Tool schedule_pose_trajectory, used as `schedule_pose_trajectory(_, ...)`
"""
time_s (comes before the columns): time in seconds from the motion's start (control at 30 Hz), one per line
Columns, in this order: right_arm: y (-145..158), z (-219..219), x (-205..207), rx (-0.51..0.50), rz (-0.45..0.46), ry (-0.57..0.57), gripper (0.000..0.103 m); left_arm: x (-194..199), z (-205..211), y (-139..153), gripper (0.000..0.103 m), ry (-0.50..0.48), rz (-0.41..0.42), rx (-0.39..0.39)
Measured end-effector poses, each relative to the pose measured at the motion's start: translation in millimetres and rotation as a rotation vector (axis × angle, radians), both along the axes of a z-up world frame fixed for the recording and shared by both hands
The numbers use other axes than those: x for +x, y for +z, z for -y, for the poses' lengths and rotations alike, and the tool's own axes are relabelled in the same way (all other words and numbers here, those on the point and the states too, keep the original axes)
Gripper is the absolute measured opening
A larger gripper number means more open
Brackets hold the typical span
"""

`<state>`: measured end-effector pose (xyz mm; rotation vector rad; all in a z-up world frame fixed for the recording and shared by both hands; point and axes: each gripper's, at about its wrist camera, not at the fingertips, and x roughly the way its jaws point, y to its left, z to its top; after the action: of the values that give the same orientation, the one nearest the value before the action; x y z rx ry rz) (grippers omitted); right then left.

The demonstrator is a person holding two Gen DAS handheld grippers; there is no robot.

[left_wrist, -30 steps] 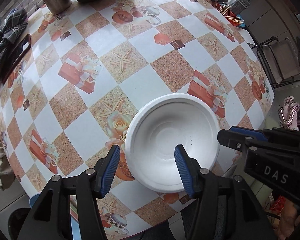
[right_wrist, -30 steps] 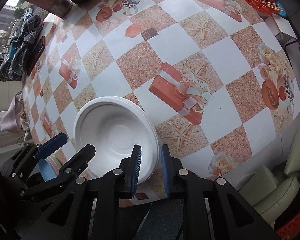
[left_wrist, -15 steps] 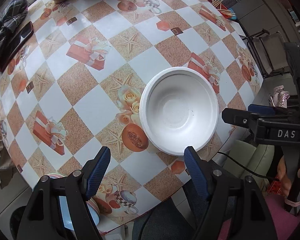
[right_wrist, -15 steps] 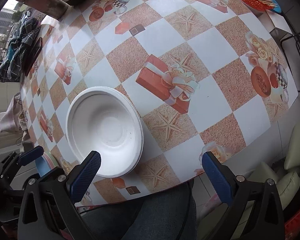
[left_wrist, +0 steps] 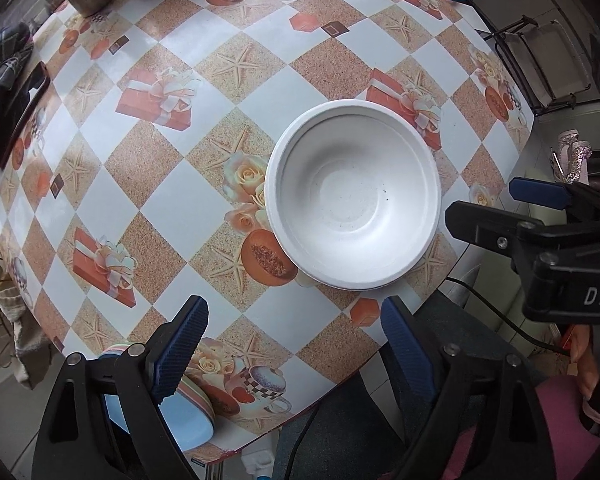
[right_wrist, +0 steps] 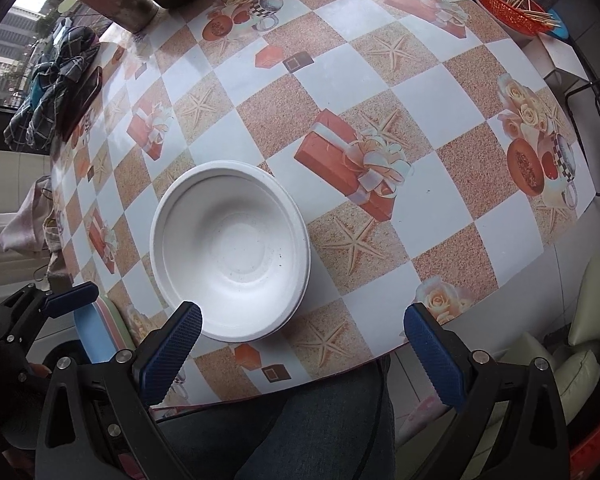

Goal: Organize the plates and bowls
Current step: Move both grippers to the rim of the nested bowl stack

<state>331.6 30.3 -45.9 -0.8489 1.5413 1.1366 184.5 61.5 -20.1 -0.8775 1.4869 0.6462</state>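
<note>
Both grippers have let go of the white bowl [left_wrist: 354, 204] and drawn back toward the table's near edge since the earlier frames; the right one's jaws were nearly together beside the rim then and now stand wide, and the left one's jaws have just been opening, with nothing between them.

From the left wrist view, the left gripper [left_wrist: 290, 352] hangs above the near edge of the table [left_wrist: 172, 216], its blue pads spread wide and empty. The bowl sits upright on the patterned cloth, near the near edge and apart from both pads. A pastel striped dish [left_wrist: 188, 412] with a blue inside lies at the near edge, partly hidden under the left finger. The right gripper's black frame shows at the right, off the table.

From the right wrist view, the right gripper [right_wrist: 302, 354] is also spread wide with nothing held. The bowl [right_wrist: 230, 254] lies just beyond its left pad, not touching it. An orange basket [right_wrist: 508, 6] of sticks stands off the far right corner.
</note>
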Motion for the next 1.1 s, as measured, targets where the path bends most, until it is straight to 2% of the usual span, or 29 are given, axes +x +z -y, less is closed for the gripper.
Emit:
schedule_pose_trajectory(0.23, 2.8, 11.2, 10.4, 0.013, -0.001, -0.064, 0.102, 6.5, 0.8, -0.5, 0.094, -0.033, -0.016, -0.013)
schedule_pose_trajectory(0.47, -0.8, 20.1, 23.1, -0.016, -0.003, -0.131, 0.102, 9.6, 1.0, 5.0, 0.094, -0.053, -0.019, 0.010)
schedule_pose_trajectory(1.1, -10.6, 25.7, 32.6, -0.059, -0.018, -0.160, 0.102, 14.6, 1.5, 4.9, 0.094, -0.053, -0.021, 0.011)
